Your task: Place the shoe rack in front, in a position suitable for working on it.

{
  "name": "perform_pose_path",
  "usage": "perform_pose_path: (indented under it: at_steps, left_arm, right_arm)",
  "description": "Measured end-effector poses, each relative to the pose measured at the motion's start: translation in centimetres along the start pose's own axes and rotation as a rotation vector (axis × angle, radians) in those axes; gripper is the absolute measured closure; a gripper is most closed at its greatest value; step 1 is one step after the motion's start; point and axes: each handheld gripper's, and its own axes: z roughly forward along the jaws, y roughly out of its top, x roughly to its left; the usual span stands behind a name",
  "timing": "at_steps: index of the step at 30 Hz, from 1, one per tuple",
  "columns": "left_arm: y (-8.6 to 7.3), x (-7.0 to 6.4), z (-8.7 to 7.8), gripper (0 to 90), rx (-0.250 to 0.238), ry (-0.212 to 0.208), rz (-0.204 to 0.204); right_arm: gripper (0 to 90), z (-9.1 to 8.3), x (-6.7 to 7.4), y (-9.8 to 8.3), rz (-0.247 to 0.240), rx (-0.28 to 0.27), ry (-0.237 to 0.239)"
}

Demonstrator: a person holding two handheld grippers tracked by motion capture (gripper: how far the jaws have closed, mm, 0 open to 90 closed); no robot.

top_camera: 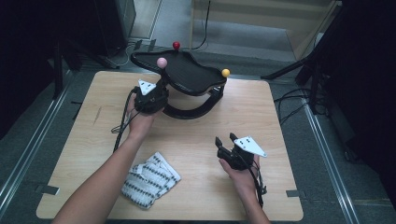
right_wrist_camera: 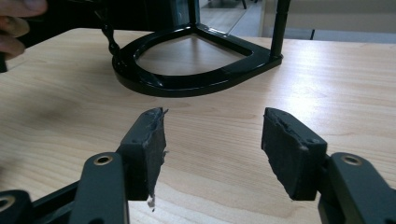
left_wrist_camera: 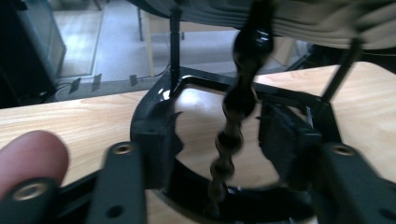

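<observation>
left gripper (left_wrist_camera: pixel 224 149) wide open, beaded post (left_wrist_camera: pixel 238 102) of black stand (top_camera: pixel 194 77) between jaws, touching? blurry | right gripper (right_wrist_camera: pixel 212 149) open, empty, stand ahead | patterned cloth (top_camera: pixel 150 179) between forearms

Obscured and cropped items: rack, left tongs, folded cloth.

In the high view the left tongs (top_camera: pixel 158 89) have their tips hidden under the black rack's tray (top_camera: pixel 187 74), so contact with the pink-knobbed post (top_camera: pixel 162 62) cannot be confirmed. In the left gripper view the twisted post (left_wrist_camera: pixel 238 107) is motion-blurred, its top cut by the upper edge, and the tray underside (left_wrist_camera: pixel 327 23) is cropped. In the right gripper view the rack base (right_wrist_camera: pixel 187 70) loses its posts at the upper edge. The pattern on the folded cloth (top_camera: pixel 150 178) is too small to read.
</observation>
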Motion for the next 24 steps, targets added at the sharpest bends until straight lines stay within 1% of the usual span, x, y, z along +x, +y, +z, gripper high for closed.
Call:
perform_pose_path:
  at_steps: [1,4,8,11,14,16,17,18,20,21,22,23,24]
  left_arm:
    - [0.1,0.0,0.7,62.6,0.003,-0.036,-0.017]
    - [0.1,-0.3,1.0,74.3,-0.001,-0.042,-0.01]
    - [0.1,-0.5,0.9,75.3,0.005,-0.028,-0.014]
    - [0.1,-0.4,0.7,75.4,0.012,-0.029,-0.012]
    - [-0.1,-0.2,0.3,75.5,0.013,-0.033,-0.01]
    - [-0.4,0.1,-0.3,75.5,0.007,-0.042,-0.008]
    - [-0.4,0.1,-0.3,75.5,0.007,-0.042,-0.008]
    - [-0.7,0.3,-0.7,75.5,0.003,-0.049,-0.011]
    - [-0.8,0.4,-1.0,75.5,0.001,-0.054,-0.008]
    - [-0.9,0.5,-1.3,75.5,0.002,-0.059,-0.002]
    - [-1.2,0.6,-1.8,75.5,-0.001,-0.066,-0.001]
    - [-1.2,0.6,-1.8,75.5,-0.001,-0.066,-0.001]
    - [-1.4,0.8,-2.4,75.5,0.0,-0.077,0.004]
  right_arm:
    - [41.4,0.2,-0.2,0.0,0.007,0.001,0.002]
    - [41.9,0.5,-0.4,-0.1,0.01,0.004,-0.001]
    - [42.3,0.9,-0.7,-0.1,0.008,-0.001,-0.017]
    - [43.1,1.0,-0.9,-0.1,0.017,-0.006,-0.025]
    - [42.9,1.2,-1.0,0.1,0.02,0.008,-0.024]
    - [42.8,1.4,-0.8,0.6,-0.005,0.003,-0.024]
    - [42.8,1.4,-0.8,0.6,-0.005,0.003,-0.024]
    - [43.7,1.6,-0.8,1.0,-0.014,-0.015,-0.027]
    - [43.8,1.8,-0.8,1.2,-0.014,-0.009,-0.028]
    - [45.8,2.0,-0.9,1.4,-0.019,-0.007,-0.029]
    - [49.9,2.4,-1.2,1.7,-0.018,-0.024,-0.034]
    - [49.9,2.4,-1.2,1.7,-0.018,-0.024,-0.034]
    - [52.5,3.0,-1.6,2.0,-0.007,-0.04,-0.042]
